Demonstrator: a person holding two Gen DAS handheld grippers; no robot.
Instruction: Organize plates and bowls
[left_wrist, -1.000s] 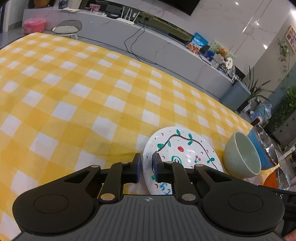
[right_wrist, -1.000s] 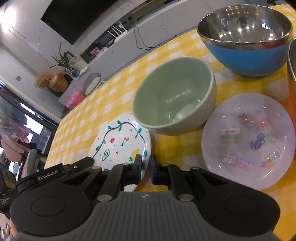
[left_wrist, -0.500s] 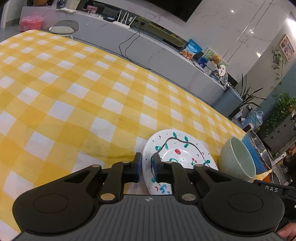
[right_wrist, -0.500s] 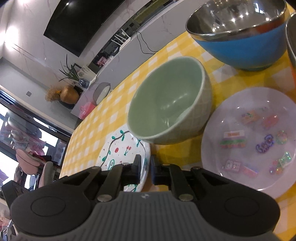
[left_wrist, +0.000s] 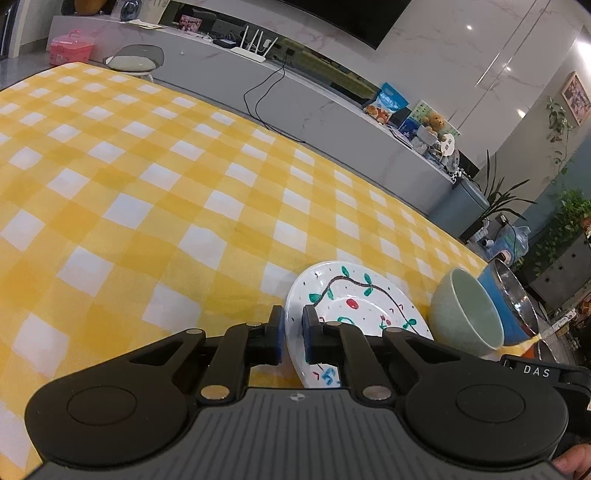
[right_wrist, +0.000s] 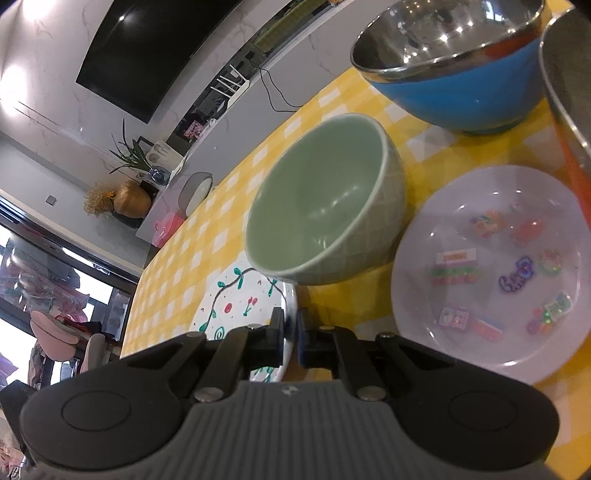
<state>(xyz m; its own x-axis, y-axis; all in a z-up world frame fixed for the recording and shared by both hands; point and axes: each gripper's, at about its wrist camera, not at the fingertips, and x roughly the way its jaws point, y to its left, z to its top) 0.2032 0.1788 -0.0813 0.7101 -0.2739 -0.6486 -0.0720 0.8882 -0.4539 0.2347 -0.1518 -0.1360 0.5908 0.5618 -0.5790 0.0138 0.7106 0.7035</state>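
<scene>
A white plate painted with a vine and fruits (left_wrist: 354, 306) lies on the yellow checked cloth. Its left rim stands between the pads of my left gripper (left_wrist: 293, 325), whose jaws are closing on it. In the right wrist view the same plate (right_wrist: 236, 302) has its right rim pinched in my right gripper (right_wrist: 291, 328), which is shut on it. A pale green bowl (right_wrist: 321, 214) stands right beside the plate, its base hiding part of the plate's far edge. To the bowl's right lies a clear plate with stickers (right_wrist: 491, 266).
A blue bowl with a steel inside (right_wrist: 461, 96) stands behind the green bowl (left_wrist: 465, 314), and an orange steel-lined bowl (right_wrist: 569, 110) is at the right edge. The checked table (left_wrist: 147, 192) stretches wide to the left. A grey counter runs behind its far edge.
Both pairs of jaws have narrowed onto the painted plate's rim. The right wrist view has rolled, so the green bowl and the plates sit more tilted in it.
</scene>
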